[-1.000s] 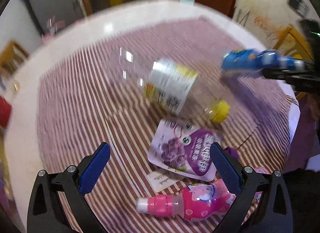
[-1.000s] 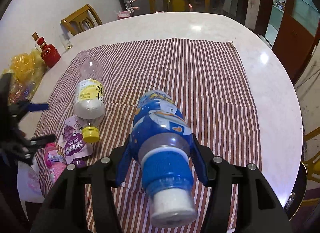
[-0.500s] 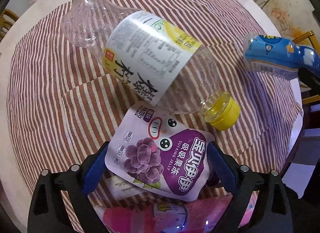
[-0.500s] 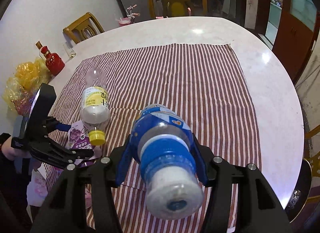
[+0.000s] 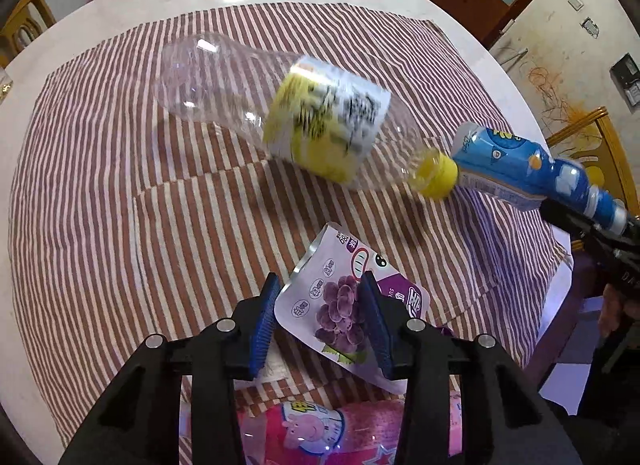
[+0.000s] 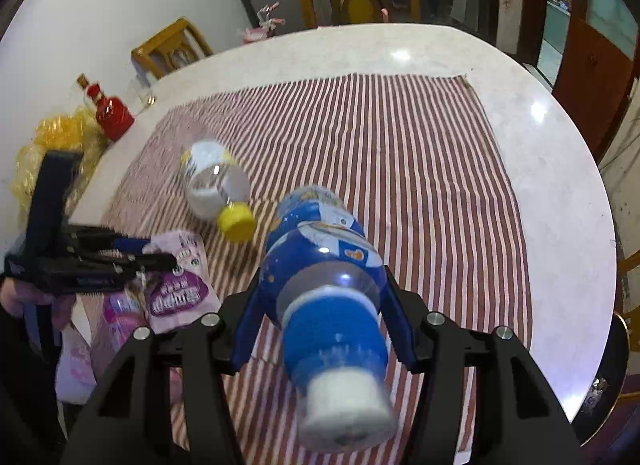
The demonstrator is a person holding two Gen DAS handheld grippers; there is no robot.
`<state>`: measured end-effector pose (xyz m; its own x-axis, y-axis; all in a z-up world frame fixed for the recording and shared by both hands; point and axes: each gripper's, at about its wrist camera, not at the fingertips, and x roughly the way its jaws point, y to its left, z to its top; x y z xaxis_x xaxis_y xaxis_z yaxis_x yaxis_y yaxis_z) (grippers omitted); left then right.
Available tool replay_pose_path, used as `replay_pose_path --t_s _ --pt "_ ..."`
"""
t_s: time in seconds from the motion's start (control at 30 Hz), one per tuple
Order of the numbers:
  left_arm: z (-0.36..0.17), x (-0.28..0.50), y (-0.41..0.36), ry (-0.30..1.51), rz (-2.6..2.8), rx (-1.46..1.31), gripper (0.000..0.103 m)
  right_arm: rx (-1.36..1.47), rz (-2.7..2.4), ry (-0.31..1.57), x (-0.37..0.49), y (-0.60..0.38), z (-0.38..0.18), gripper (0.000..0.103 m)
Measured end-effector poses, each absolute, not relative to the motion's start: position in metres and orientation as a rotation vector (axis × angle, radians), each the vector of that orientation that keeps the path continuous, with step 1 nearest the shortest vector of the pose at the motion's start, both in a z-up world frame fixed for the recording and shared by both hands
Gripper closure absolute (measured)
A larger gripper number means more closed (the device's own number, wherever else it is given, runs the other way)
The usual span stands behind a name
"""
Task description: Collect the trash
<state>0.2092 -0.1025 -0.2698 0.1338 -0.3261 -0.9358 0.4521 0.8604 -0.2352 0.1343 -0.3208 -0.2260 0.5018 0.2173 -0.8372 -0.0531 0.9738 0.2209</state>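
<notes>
1. The purple pouch (image 5: 344, 297) is lying on the striped cloth (image 5: 120, 185), just on the near side of the clear bottle (image 5: 280, 117), with one corner lifting off the cloth.
2. The left hand-held gripper (image 5: 318, 315) is closing around the pouch; the pouch is sitting between the blue pads, the right pad overlapping its face. Whether the pads are pressing on it yet, I cannot tell, so I am counting it as not gripped.
3. To do this well, the pads should be pinching the raised edge squarely; a flat foil pouch is probably slippery and may be sliding out sideways.
4. The pink bottle (image 5: 320, 429) is lying nearer than the pouch, under the gripper body, so lifting straight up is looking safest.
5. The clear bottle looks blurred, possibly rolling, its yellow cap (image 5: 436, 175) nearly touching the blue bottle (image 6: 320, 265).
6. The right hand-held gripper (image 6: 316, 305) is clenching the blue bottle by its body, well off the desk (image 6: 560, 225).
</notes>
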Motion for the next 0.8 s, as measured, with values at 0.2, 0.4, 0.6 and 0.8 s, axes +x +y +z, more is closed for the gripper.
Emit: replay_pose_path --t_s 0.2,0.4,0.6,0.8 --pt "-0.29 0.221 -0.103 1.402 -0.542 0.111 0.034 0.093 0.163 1.114 0.143 -0.315 -0.241 0.048" --pt "-0.294 0.218 -0.11 1.458 -0.509 0.136 0.02 -0.042 0.169 1.2 0.166 -0.302 -0.248 0.048" --pt "-0.295 0.218 -0.118 1.467 -0.469 0.129 0.018 -0.122 0.181 1.204 0.18 -0.29 -0.247 0.031" --pt "-0.297 0.202 -0.113 1.513 -0.404 0.072 0.013 -0.147 0.188 1.262 0.187 -0.283 -0.26 0.036"
